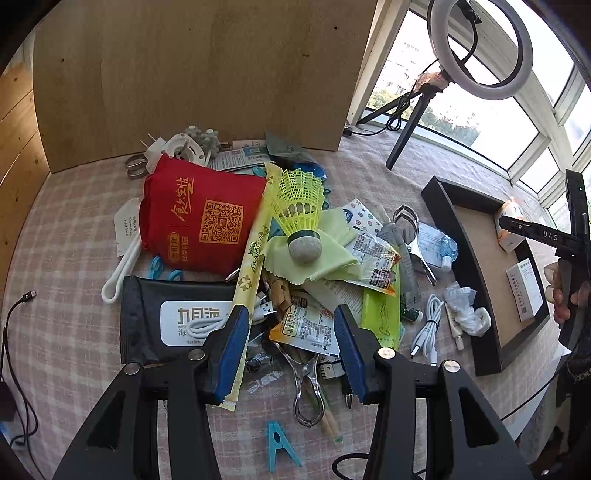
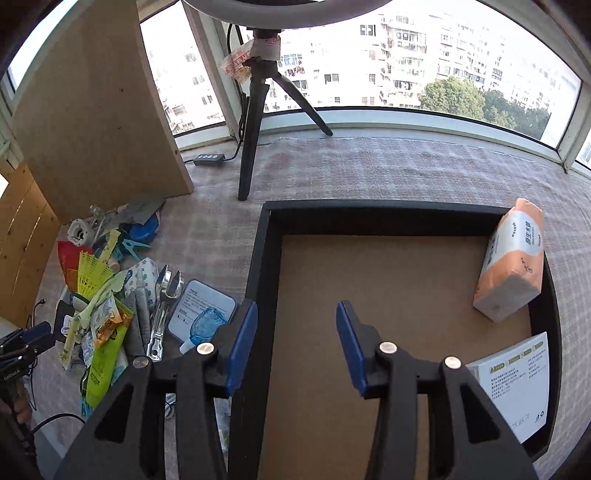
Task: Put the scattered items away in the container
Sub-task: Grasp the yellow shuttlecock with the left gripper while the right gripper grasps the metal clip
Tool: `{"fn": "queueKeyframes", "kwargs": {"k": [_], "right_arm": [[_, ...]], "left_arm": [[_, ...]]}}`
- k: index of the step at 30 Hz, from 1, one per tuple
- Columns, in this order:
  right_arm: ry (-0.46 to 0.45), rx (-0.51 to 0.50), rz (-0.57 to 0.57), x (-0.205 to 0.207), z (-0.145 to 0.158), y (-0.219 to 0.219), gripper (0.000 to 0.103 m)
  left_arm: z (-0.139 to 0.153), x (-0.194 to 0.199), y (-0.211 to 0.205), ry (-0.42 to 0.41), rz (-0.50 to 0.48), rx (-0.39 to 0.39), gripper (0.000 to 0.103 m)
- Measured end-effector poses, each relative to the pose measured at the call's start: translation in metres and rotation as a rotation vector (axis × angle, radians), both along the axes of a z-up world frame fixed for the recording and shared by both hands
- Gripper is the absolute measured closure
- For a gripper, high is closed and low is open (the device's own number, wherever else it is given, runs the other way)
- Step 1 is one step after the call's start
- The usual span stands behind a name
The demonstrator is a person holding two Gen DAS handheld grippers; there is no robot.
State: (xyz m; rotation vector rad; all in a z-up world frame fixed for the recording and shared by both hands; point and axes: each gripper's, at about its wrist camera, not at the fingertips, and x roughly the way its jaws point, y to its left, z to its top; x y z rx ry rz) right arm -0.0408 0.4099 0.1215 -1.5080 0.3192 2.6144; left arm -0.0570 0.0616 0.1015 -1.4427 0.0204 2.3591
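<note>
Holding a tissue pack (image 2: 511, 258) and white box (image 2: 517, 384), the tray (image 2: 258, 266) sits beneath released right tongs (image 2: 295, 347); left tongs (image 1: 290, 350) released.

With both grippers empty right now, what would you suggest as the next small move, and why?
Probably lower the open left gripper onto the orange snack packet lying between its fingers atop the pile and close. The right gripper hangs open over the black tray, which holds only a tissue pack and a white box.

ring light (image 2: 288, 14): top cut off | white box (image 2: 513, 384): print unreadable, partly behind right gripper (image 2: 297, 347)
</note>
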Motion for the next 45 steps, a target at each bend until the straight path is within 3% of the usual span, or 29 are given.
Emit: {"fn": "queueKeyframes", "kwargs": {"k": [7, 18, 21, 23, 25, 37, 45], "right_arm": [[-0.071, -0.002, 0.174, -0.042, -0.012, -0.064, 0.059], [-0.241, 0.005, 0.207, -0.103, -0.065, -0.098, 0.059], [-0.234, 0.036, 0.207, -0.109, -0.069, -0.1, 0.061], [-0.227, 0.02, 0.2, -0.11, -0.068, -0.098, 0.076], [-0.22, -0.021, 0.2, -0.109, -0.066, -0.095, 0.085], [-0.084, -0.086, 0.17, -0.076, -0.042, -0.085, 0.098], [0.056, -0.085, 0.159, -0.046, -0.004, -0.079, 0.098]], "left_arm": [[-0.006, -0.038, 0.021, -0.022, -0.002, -0.024, 0.057], [-0.031, -0.075, 0.043, -0.085, -0.015, -0.067, 0.058], [-0.038, -0.082, 0.05, -0.099, -0.01, -0.086, 0.058], [-0.042, -0.085, 0.052, -0.108, -0.002, -0.096, 0.062], [-0.045, -0.086, 0.053, -0.114, -0.002, -0.09, 0.071], [-0.017, -0.065, 0.032, -0.03, 0.037, -0.028, 0.075], [0.015, -0.043, 0.026, 0.028, 0.037, 0.035, 0.075]]}}
